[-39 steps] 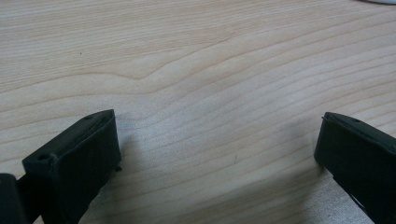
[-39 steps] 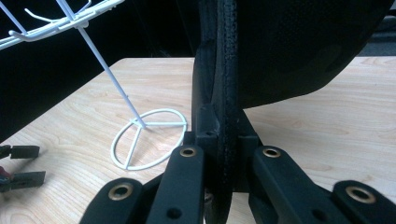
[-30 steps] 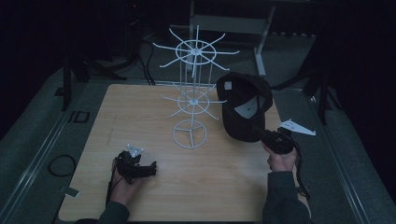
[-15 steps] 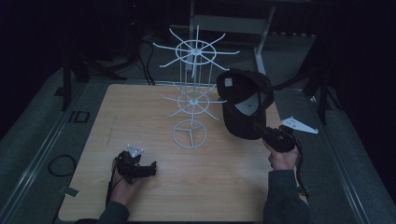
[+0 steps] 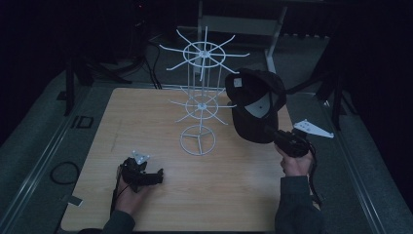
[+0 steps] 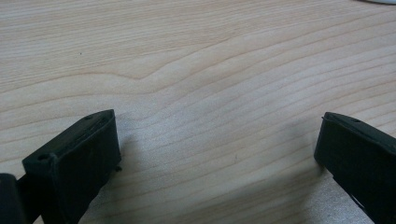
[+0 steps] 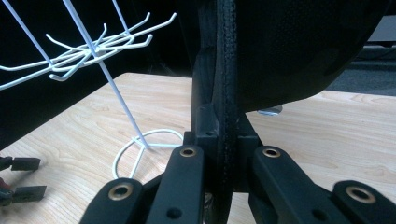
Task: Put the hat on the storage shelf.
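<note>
A black cap [image 5: 254,103] hangs in the air right of a white wire rack [image 5: 199,100] that stands on the wooden table [image 5: 146,117]. My right gripper [image 5: 272,132] is shut on the cap's brim; in the right gripper view the brim's stitched edge [image 7: 225,93] runs up between the jaws, with the rack [image 7: 93,51] off to the left. The cap sits close to the rack's lower hooks, and I cannot tell whether they touch. My left gripper [image 5: 157,176] rests low on the table at the front left, open, with bare wood [image 6: 215,107] between its jaws.
A grey three-cornered plate [image 5: 312,128] sticks out by the right gripper. A cable loop [image 5: 63,171] lies on the grey floor left of the table. Dark stands and cables crowd the back. The rack's round base [image 5: 197,140] sits mid-table.
The right gripper and cap have shifted slightly, staying beside the rack. The left gripper has not moved.
</note>
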